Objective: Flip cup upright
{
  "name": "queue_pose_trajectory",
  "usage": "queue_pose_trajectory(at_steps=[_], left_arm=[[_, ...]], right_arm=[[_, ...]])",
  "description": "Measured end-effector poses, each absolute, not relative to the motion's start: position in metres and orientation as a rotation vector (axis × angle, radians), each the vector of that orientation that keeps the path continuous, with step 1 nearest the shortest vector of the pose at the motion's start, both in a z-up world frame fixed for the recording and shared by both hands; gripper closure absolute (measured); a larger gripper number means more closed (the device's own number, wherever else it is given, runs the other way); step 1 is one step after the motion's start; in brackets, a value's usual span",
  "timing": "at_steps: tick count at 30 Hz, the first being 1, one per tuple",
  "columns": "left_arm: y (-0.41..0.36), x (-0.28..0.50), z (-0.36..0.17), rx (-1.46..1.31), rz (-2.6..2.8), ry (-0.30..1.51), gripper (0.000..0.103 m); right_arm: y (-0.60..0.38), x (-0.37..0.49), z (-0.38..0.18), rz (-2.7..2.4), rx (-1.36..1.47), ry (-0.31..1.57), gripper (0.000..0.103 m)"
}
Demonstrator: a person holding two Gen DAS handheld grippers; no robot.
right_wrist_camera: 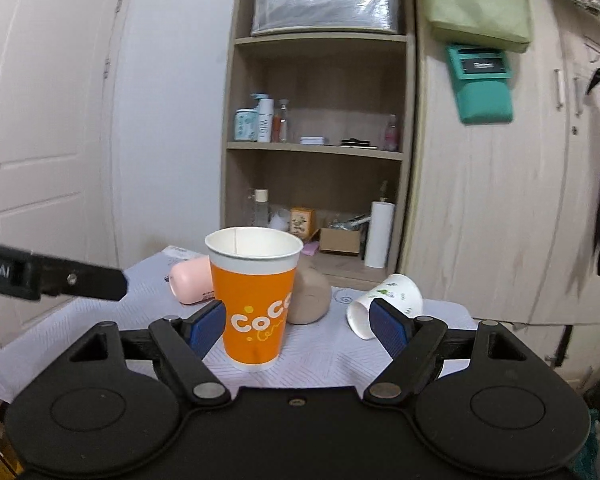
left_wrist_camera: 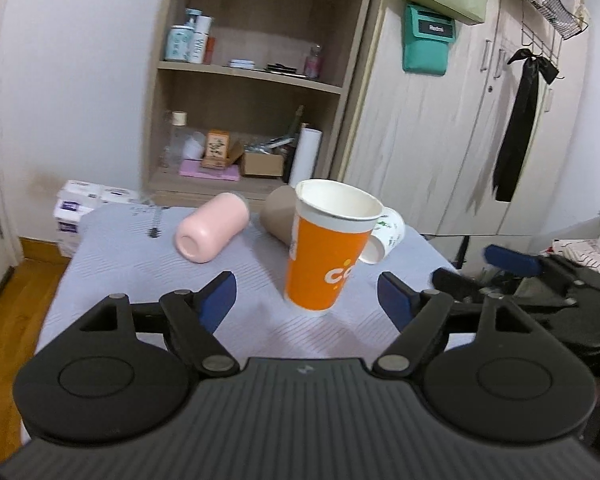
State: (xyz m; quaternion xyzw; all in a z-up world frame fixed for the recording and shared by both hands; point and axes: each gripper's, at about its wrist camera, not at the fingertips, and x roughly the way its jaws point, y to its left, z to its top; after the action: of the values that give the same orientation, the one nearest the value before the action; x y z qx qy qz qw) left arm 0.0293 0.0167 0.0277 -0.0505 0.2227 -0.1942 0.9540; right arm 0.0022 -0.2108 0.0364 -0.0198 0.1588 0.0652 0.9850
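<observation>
Upright now: orange paper cup point(right_wrist_camera: 256, 304) stands on table point(left_wrist_camera: 140, 264); left gripper point(left_wrist_camera: 306, 294) and right gripper point(right_wrist_camera: 298, 326) jaws spread wide, gripping nothing.

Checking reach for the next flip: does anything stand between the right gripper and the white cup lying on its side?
Nothing visible does. The white floral cup lies just beyond the right gripper's right finger; the upright orange cup stands off toward the left finger.

Soft, even indoor light, faint shadows, slight motion blur (edges bowed by fisheye)
</observation>
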Motion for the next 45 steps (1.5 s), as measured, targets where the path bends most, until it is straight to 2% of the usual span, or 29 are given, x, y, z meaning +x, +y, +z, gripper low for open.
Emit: queue_pose_trajectory(at_steps=[13, 16, 19, 21, 45], left_arm=[[0.025, -0.001, 0.024, -0.060, -0.324, 0.471, 0.021], [0.024, -0.003, 0.025, -0.046, -0.313, 0.467, 0.018], [0.024, -0.006, 0.026, -0.045, -0.304, 0.450, 0.007], [0.023, -0.009, 0.026, -0.039, -0.295, 0.429, 0.000], [0.021, -0.001, 0.018, -0.002, -0.205, 0.541, 0.000]], right_arm=[[-0.215, -0.031, 0.053, 0.073, -0.028, 0.328, 0.017], [-0.212, -0.035, 0.052, 0.058, -0.038, 0.346, 0.013], [-0.211, -0.038, 0.052, 0.045, -0.049, 0.350, 0.000], [-0.209, -0.040, 0.052, 0.028, -0.061, 0.343, 0.000], [-0.207, -0.036, 0.048, -0.039, -0.046, 0.414, 0.000]])
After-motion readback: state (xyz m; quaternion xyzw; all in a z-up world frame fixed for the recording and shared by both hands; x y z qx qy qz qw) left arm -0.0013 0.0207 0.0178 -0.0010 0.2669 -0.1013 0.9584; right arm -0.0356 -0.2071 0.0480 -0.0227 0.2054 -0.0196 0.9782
